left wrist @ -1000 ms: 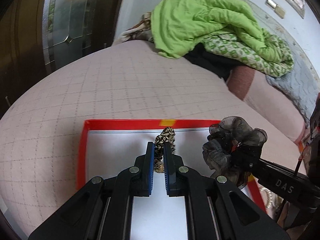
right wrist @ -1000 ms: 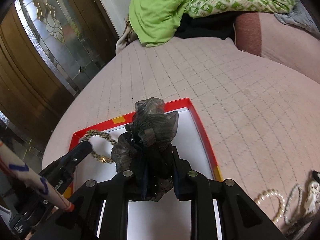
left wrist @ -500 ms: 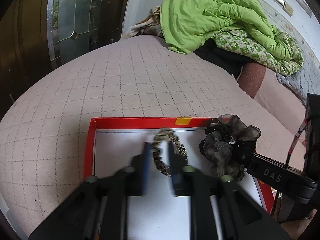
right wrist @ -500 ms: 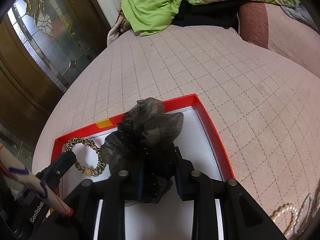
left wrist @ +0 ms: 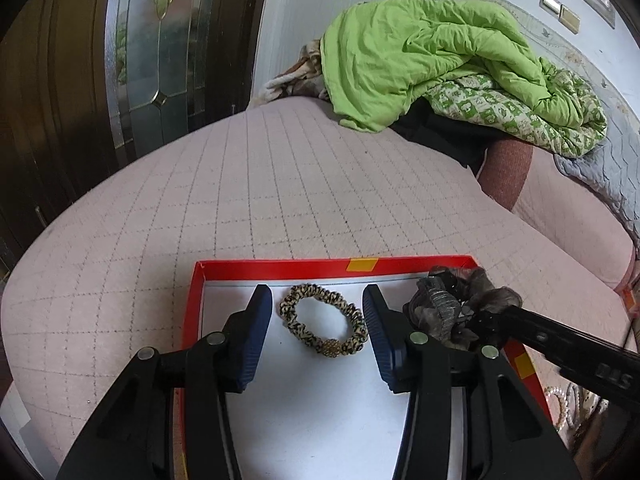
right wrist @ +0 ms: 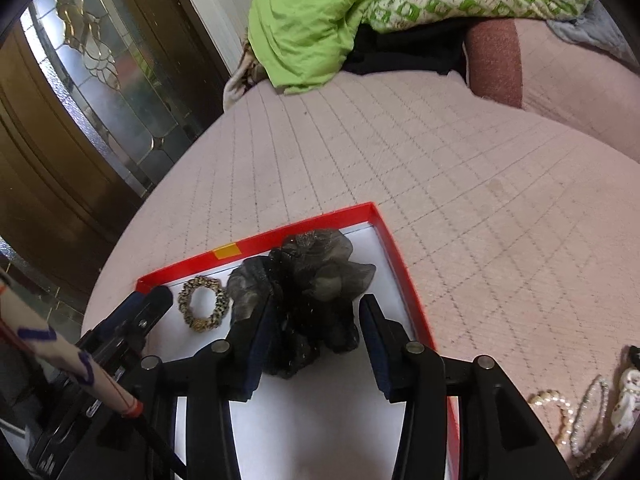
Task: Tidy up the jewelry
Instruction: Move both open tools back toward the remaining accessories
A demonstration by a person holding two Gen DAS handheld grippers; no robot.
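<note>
Two items are in the red-rimmed tray [left wrist: 196, 312] so far: the gold-and-black braided hair tie [left wrist: 323, 323] lies flat on the white floor near the far-left corner, and the dark organza scrunchie [right wrist: 304, 300] sits just right of it, close to the far rim.

Left claw [left wrist: 318, 340] has just been opening; jaws stand apart, straddling the hair tie without touching it. Right claw [right wrist: 316, 344] has also just been opening; jaws apart with the scrunchie between them. Its fabric brushes the left pad but isn't pinched, so I read both as released.

Several pieces are still out on the pink quilted bed [right wrist: 460, 184], right of the tray: a pearl bracelet [right wrist: 558, 408], a clear-bead strand [right wrist: 588, 412] and a white trinket [right wrist: 628, 396] at the frame edge. Judgement: under halfway; the right-side pile comes next.
</note>
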